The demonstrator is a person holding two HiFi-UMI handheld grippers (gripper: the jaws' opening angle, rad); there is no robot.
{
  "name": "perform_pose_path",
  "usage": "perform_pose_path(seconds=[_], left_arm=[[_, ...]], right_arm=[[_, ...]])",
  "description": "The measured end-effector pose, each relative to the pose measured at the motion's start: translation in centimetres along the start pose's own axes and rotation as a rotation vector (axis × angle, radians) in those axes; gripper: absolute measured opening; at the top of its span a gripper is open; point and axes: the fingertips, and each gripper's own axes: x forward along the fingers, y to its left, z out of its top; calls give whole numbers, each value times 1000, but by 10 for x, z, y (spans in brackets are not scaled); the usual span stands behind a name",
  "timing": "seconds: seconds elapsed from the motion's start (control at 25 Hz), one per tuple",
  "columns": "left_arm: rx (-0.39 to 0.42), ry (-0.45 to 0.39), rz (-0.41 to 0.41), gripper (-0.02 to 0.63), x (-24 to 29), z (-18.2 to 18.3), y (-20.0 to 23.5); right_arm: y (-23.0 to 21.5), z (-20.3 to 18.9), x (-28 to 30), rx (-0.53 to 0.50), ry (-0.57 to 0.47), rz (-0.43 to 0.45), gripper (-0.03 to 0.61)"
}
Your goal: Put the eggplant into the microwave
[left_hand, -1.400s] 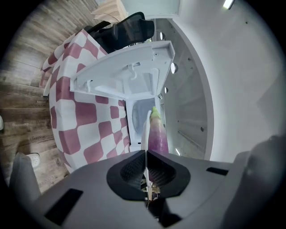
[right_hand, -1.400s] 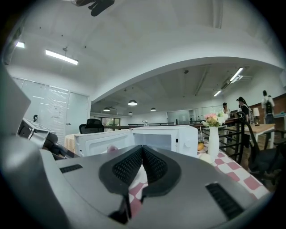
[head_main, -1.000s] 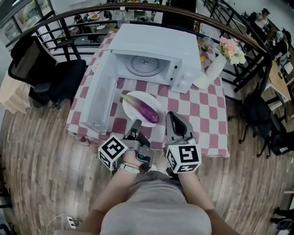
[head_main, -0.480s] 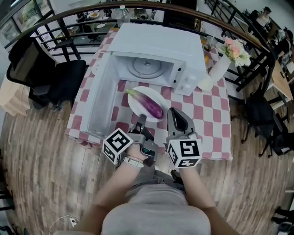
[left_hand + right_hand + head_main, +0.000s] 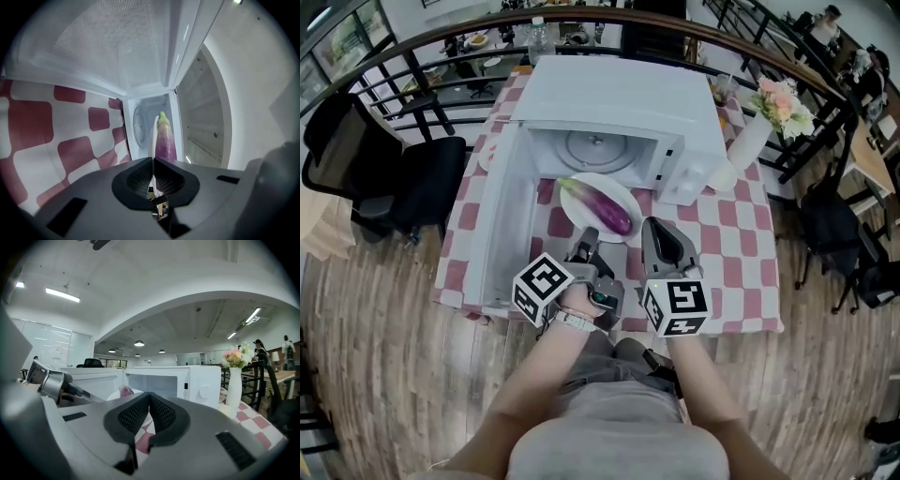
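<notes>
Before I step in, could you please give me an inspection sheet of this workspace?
Surface: red-and-white checked tablecloth, lying flat.
Job's things: purple eggplant lies on round white plate at the mouth of the white microwave; its door is open, glass turntable bare.
Clutter: white vase of flowers right of the microwave.
Grippers: left gripper shut on the plate's near rim; right gripper shut, empty.
Cables: nothing seen.
Surroundings: black office chair, dark curved railing, wooden floor.
</notes>
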Motion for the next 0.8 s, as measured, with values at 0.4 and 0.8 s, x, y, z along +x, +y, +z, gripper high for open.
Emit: perform_pose_path(seconds=[0.4, 0.8], left_arm=[[-29, 3, -4, 14, 54, 22, 24], [-44, -45, 50, 14, 107, 36, 58]], right_arm=[[-1, -30, 47, -18, 26, 18, 25], [-20, -56, 81, -11, 61, 27, 25]])
